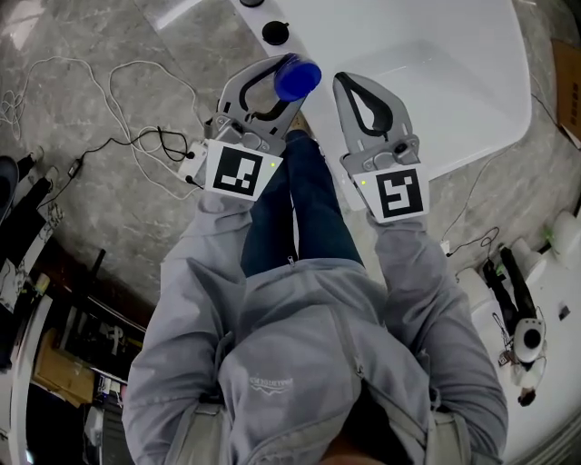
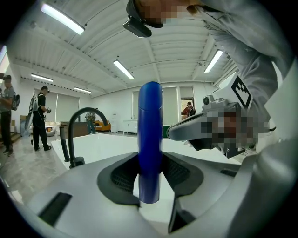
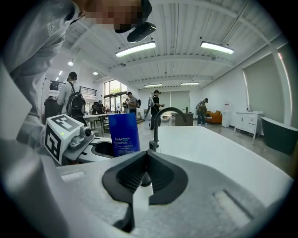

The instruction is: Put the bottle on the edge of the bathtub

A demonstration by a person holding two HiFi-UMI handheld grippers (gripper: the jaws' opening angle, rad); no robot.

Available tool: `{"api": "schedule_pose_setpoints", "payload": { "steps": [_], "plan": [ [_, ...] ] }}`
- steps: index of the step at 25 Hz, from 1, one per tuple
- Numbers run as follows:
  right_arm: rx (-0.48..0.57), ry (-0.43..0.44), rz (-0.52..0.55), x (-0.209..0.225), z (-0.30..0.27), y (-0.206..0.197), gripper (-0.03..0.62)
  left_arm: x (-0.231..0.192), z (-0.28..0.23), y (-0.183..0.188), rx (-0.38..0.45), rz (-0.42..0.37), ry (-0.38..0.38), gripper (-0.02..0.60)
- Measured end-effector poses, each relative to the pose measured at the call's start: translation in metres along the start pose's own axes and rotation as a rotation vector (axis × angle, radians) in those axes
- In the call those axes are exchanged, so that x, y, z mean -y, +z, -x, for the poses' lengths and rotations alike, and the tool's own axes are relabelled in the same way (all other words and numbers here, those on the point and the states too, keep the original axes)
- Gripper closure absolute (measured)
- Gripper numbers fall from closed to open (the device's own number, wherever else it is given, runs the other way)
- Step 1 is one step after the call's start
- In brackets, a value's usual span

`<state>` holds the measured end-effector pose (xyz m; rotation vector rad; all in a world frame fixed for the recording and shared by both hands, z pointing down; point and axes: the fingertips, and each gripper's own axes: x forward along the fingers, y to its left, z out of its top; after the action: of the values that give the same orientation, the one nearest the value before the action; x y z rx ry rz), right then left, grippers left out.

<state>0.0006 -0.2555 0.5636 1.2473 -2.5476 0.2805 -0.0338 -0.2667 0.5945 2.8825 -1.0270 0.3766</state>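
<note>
A blue bottle stands upright between the jaws of my left gripper, which is shut on its lower body. In the left gripper view the bottle rises as a tall blue cylinder out of the left gripper. It hangs over the near rim of the white bathtub. My right gripper is beside it over the tub, shut with its tips touching and nothing between them. The right gripper view shows the right gripper and, to its left, the labelled bottle.
A black faucet stands on the tub's rim just beyond the bottle, arched in the gripper views. White cables and a power strip lie on the marble floor at left. People stand far off.
</note>
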Motion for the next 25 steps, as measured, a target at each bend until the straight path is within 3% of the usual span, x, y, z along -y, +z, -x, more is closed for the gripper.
{"api": "schedule_pose_setpoints", "payload": {
  "steps": [25],
  "plan": [
    [-0.072,0.005,-0.036,0.006,-0.021,-0.044,0.592,0.004,-0.025,-0.049,-0.031,0.008,-0.028,0.428]
  ]
}}
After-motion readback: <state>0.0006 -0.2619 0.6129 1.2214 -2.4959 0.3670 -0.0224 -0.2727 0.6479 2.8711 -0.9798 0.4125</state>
